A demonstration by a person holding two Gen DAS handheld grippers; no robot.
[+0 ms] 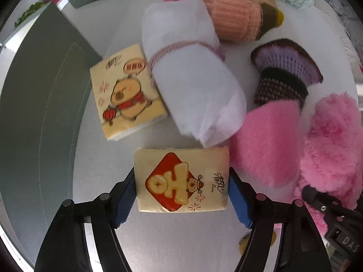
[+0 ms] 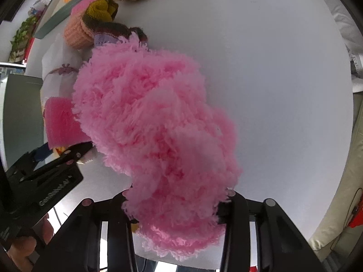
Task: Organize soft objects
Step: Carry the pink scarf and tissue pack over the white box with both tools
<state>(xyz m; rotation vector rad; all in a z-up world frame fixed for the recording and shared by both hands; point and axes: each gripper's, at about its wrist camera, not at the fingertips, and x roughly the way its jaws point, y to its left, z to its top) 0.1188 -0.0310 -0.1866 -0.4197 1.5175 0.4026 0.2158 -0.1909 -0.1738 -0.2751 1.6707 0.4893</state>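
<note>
Sorting soft goods on a white table (image 1: 95, 172), mid-step, with both claws loaded. Working from the left: a grey-green mat (image 1: 45, 104) at the table's left edge, then a tissue pack (image 1: 127, 90) lying flat, printed with a cartoon capybara in a red scarf holding a lantern, plus Chinese characters too small to read surely. Just below it, a second pack (image 1: 181, 181) clamped in the left claw (image 1: 182, 188), blue pads pressed against both short sides, jaws open only to the pack's width. Printed on that pack: a red diamond with a gold character, a small capybara, Chinese brand characters and a tiny script word, not legible.

Further right, a white cloth roll (image 1: 190, 79) tied with a pink cord, touching the first pack and just above the held one. Behind it a peach knit (image 1: 236, 18); to the right a purple knit (image 1: 288, 68), then a flat pink plush (image 1: 267, 145) beside the held pack.

Farthest right, a fluffy pink bundle (image 2: 158, 124) pinched at its near end by the right claw (image 2: 177, 206), jaws closed partway on the fluff, most of it resting on the table. Readable on the neighbouring tool: "GenRobot.AI", and "DAS" in the left view.

Judged next: setting the held pack beside its twin, squared up, then carrying the fluff toward the other pink pieces; needing a gentle release and care against dragging neighbours.
</note>
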